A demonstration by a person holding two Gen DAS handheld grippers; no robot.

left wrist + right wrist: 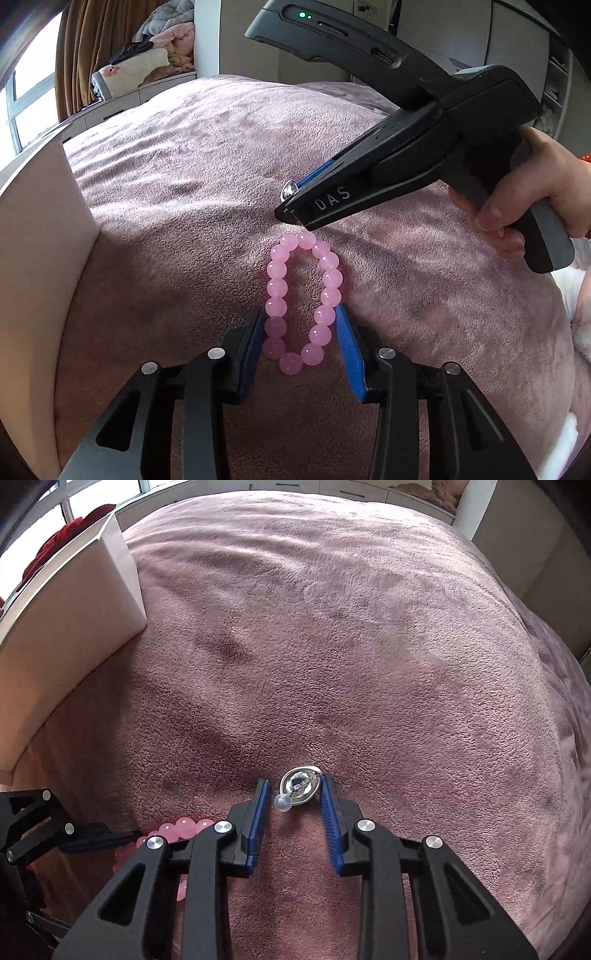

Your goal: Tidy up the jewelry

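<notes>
A: Two pieces of jewelry, that's what we're seeing on the pink blanket (369, 646). We're straddling the pink bead bracelet (301, 299) w/ the left gripper (300, 317), blue pads on either side of its near half, spread about as wide as the loop. Right pad is sitting against the beads; on the left we can't tell if it's touching. Bracelet is lying flat, stretched into a long oval pointing away from us.

B: And we're working the right gripper (295, 794) around the silver earring (298, 789), fingers part-open w/ the earring between the tips. Its shiny oval face is sitting up against the right pad; a small clear ball on the end is poking toward the left pad, not touching it. So nothing's clamped yet.

A: From the left cam we're seeing the right gripper tips just beyond the far end of the bracelet, silver bit peeking out at the tip.

B: Containers – we're only getting one, the white box (74, 602), standing on the blanket well off to the left, open on top. We can't see inside it from either cam, so contents unknown.
</notes>
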